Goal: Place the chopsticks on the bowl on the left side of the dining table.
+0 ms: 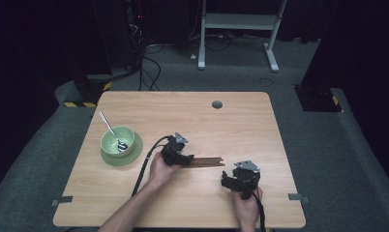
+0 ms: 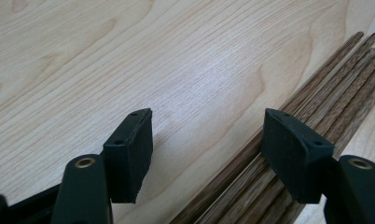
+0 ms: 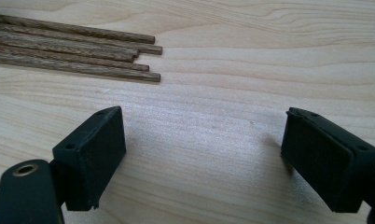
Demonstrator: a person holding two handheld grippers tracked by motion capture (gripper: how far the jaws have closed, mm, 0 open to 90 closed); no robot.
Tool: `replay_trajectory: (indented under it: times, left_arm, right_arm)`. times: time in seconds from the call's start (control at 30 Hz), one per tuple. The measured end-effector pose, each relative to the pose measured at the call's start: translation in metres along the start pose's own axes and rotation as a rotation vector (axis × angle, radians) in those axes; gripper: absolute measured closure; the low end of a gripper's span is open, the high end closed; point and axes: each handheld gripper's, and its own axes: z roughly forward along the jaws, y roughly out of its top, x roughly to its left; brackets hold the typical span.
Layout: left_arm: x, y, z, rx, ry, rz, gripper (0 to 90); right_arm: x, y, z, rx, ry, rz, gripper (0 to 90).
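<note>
Several dark brown wooden sticks (image 1: 209,162) lie side by side on the light wooden table (image 1: 183,111), a little right of its middle. My left gripper (image 1: 187,158) is at their left ends, low over the table. In the left gripper view the left gripper (image 2: 208,116) is open; the sticks (image 2: 344,79) run from bottom centre to top right, passing under the right-hand pad (image 2: 293,154), with bare wood under the other pad. My right gripper (image 1: 227,180) rests nearer the front edge, right of the sticks. The right gripper (image 3: 204,116) is open over bare table, with the sticks' ends (image 3: 73,46) at top left.
A green bowl (image 1: 112,137) with a metal spoon (image 1: 110,128) in it stands on a green saucer (image 1: 134,153) at the table's left. A round cable hole (image 1: 216,104) is near the far edge. A black cable (image 1: 143,169) trails from the left gripper.
</note>
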Motion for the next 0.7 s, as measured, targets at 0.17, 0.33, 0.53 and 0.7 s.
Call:
replay_trajectory:
  times: [0.17,0.33,0.53,0.7]
  left_arm:
    - [0.003,-0.001,0.001,0.006,0.0,-0.003,35.7]
    - [0.003,0.001,0.005,0.004,0.009,0.014,38.3]
    - [0.006,0.005,0.007,0.019,0.007,0.016,38.9]
    - [0.009,0.011,0.009,0.037,0.01,0.008,38.8]
  right_arm:
    - [0.0,0.0,0.0,0.001,0.001,0.0,13.3]
    - [0.0,0.0,0.0,0.0,0.0,0.0,13.3]
    - [0.0,0.0,0.0,0.002,0.001,0.005,13.3]
    - [0.0,0.0,0.0,0.001,0.0,0.004,13.3]
